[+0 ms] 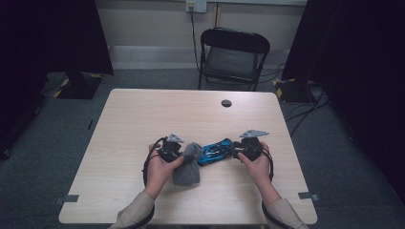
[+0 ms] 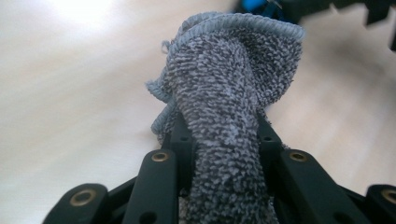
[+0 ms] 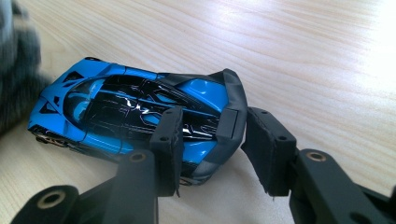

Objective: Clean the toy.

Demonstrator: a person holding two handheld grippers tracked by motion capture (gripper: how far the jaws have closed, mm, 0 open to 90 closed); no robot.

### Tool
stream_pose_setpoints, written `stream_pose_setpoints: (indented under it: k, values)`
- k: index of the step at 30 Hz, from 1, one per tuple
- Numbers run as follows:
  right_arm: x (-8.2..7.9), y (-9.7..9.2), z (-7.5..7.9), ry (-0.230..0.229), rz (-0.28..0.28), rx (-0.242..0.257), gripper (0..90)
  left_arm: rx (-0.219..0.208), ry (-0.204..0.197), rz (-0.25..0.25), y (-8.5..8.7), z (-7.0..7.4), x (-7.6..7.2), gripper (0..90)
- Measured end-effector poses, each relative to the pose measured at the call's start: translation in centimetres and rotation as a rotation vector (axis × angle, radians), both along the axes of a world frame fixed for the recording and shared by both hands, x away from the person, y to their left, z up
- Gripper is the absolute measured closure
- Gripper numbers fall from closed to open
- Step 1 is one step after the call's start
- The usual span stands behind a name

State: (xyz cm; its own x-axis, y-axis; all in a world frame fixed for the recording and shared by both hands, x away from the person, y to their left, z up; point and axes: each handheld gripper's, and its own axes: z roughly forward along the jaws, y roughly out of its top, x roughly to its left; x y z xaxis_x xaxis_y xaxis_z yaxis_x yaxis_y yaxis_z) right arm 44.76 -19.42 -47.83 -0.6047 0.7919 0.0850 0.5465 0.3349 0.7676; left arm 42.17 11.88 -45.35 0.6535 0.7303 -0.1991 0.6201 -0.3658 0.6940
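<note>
The left gripper (image 1: 177, 151) is pinched tight on a grey terry cloth (image 1: 188, 164); in the left gripper view the cloth (image 2: 229, 116) is squeezed into a narrow fold between the two black jaws and fans out above them, its stitched hem curling over the top. In the high view the rest of the cloth hangs from the jaws and rests on the wooden table (image 1: 143, 114), just in front of the person's left hand (image 1: 160, 169).

The right gripper (image 1: 239, 149) is closed on the rear of a blue and black toy car (image 1: 216, 151). The right gripper view shows the car (image 3: 116, 112) lying on the table top with its nose pointing away from the jaws; one pad sits over the rear deck, the other stands just outside the dark rear wing, so the tail lies between them. Whether both pads press firmly cannot be told. The person's right hand (image 1: 258, 164) holds this gripper near the table's front edge.

Car and cloth lie side by side between the two grippers, the car's nose touching or almost touching the cloth
</note>
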Motion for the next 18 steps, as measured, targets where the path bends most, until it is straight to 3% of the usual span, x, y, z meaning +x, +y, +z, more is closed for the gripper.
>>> stream_pose_setpoints:
  k: [8,18]
  values:
    - [0.0,0.1,0.0,-0.001,0.012,0.006,57.5,-0.014,0.028,0.014,-0.7,-1.3,1.8,68.0]
    - [0.0,0.2,-0.1,-0.003,0.008,0.009,57.6,-0.045,0.068,-0.038,-1.7,-2.2,0.1,69.1]
